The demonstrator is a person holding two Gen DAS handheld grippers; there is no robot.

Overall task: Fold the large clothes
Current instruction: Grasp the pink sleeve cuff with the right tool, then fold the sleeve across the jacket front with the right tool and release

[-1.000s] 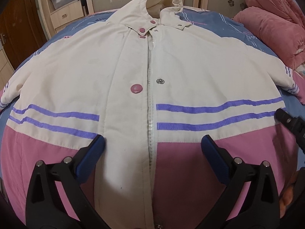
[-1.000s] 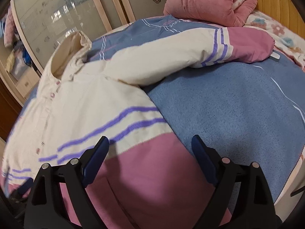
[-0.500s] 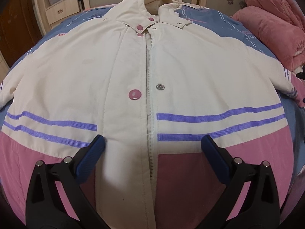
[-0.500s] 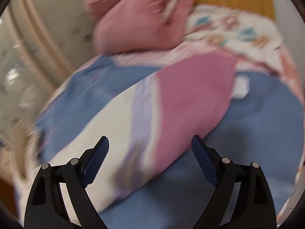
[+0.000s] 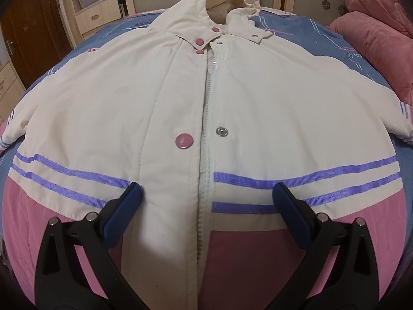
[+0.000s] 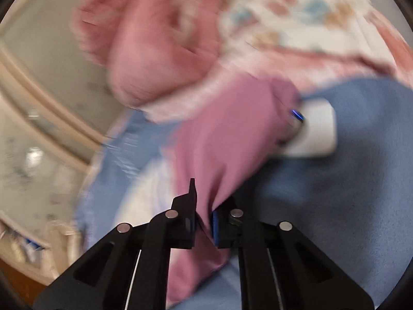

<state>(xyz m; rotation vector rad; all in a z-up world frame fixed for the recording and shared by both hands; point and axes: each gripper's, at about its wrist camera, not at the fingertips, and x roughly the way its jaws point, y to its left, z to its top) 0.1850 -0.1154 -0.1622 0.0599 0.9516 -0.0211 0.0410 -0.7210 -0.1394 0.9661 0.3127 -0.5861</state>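
since a second ago, the right gripper (image 6: 204, 222) has swung away from the coat's hem, out to the end of the sleeve (image 6: 227, 139), and its fingers have shut tight on the pink cuff cloth. that view is blurry, so the gripper looks to be moving fast. the left gripper (image 5: 206, 201) has hardly moved; it hangs over the bottom of the coat (image 5: 206, 118) with its fingers wide apart and nothing in them.

the coat lies flat and face up on the blue bed cover (image 5: 322, 44), collar far away and hem close. the pinched sleeve sticks out long to the right side, away from the coat's body. so the body lies to the left of the right gripper, and the sleeve likely has to be carried that way, across the zip (image 5: 206, 134). the right gripper is the nearer one for this.
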